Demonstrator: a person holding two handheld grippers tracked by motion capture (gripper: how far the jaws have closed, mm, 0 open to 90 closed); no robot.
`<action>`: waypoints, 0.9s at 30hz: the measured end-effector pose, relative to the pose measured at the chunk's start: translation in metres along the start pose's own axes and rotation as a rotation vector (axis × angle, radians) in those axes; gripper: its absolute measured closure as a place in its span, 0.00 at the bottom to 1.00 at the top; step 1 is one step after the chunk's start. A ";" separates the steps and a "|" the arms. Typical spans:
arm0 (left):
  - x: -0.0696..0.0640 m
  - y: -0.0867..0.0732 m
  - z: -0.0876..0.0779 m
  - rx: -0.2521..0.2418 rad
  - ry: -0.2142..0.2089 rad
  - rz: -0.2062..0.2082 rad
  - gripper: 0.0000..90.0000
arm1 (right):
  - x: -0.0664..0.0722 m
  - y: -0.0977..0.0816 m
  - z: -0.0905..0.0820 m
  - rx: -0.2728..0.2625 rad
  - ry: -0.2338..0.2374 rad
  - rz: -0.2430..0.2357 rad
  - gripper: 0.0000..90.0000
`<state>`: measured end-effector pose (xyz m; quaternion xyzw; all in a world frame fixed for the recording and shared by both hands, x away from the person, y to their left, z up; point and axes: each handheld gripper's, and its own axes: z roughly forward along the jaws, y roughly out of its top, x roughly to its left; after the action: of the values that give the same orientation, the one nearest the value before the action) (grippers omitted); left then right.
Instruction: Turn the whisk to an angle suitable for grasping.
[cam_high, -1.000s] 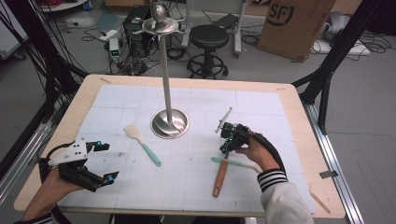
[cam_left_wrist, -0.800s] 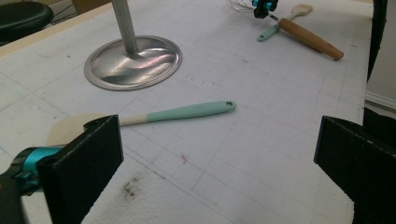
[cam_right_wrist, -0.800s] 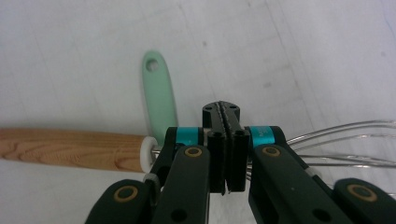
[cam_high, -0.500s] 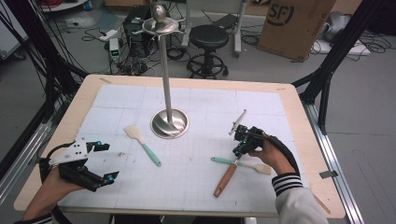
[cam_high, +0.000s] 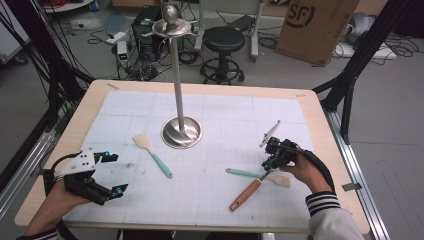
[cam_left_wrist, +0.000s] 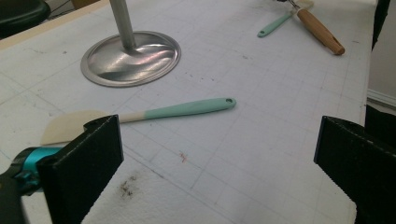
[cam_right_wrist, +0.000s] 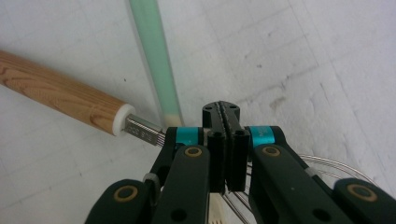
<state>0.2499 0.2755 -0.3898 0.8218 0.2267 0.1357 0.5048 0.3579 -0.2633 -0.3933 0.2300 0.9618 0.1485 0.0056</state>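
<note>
My right gripper (cam_high: 267, 164) (cam_right_wrist: 222, 109) is at the right of the mat, shut on the wire loops of a whisk; thin wires show under and beside its jaws. The whisk's wooden handle (cam_high: 245, 195) (cam_right_wrist: 60, 98) (cam_left_wrist: 320, 32) slants toward the table's front edge. A teal-handled spatula (cam_high: 242, 173) (cam_right_wrist: 154, 56) lies on the mat beside the whisk, its cream blade close to the hand. My left gripper (cam_high: 116, 173) (cam_left_wrist: 219, 140) rests open at the front left with nothing between its jaws. A second spatula (cam_high: 160, 162) (cam_left_wrist: 187, 108) lies just ahead of it.
A tall metal stand with a round base (cam_high: 182, 134) (cam_left_wrist: 130, 58) rises at the mat's middle back. The white gridded mat (cam_high: 225, 115) covers the wooden table (cam_high: 320, 107). Past the far edge stand a stool (cam_high: 222, 40) and a cardboard box (cam_high: 312, 25).
My right gripper has moved to the right with the whisk's wires in it, and the whisk's head end swung right while the handle's tip stayed. The left gripper kept still.
</note>
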 end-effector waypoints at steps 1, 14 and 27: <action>0.000 0.000 0.000 0.002 -0.001 0.002 0.02 | 0.000 -0.002 -0.001 0.000 -0.001 0.007 0.99; 0.000 0.002 0.002 0.000 -0.006 0.004 0.02 | 0.011 -0.001 -0.024 -0.051 -0.024 -0.028 0.90; -0.001 0.003 0.000 -0.003 -0.006 0.016 0.02 | 0.031 0.009 -0.060 -0.138 -0.003 -0.141 0.23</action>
<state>0.2504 0.2737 -0.3870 0.8232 0.2183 0.1378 0.5057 0.3292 -0.2584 -0.3313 0.1612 0.9631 0.2131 0.0332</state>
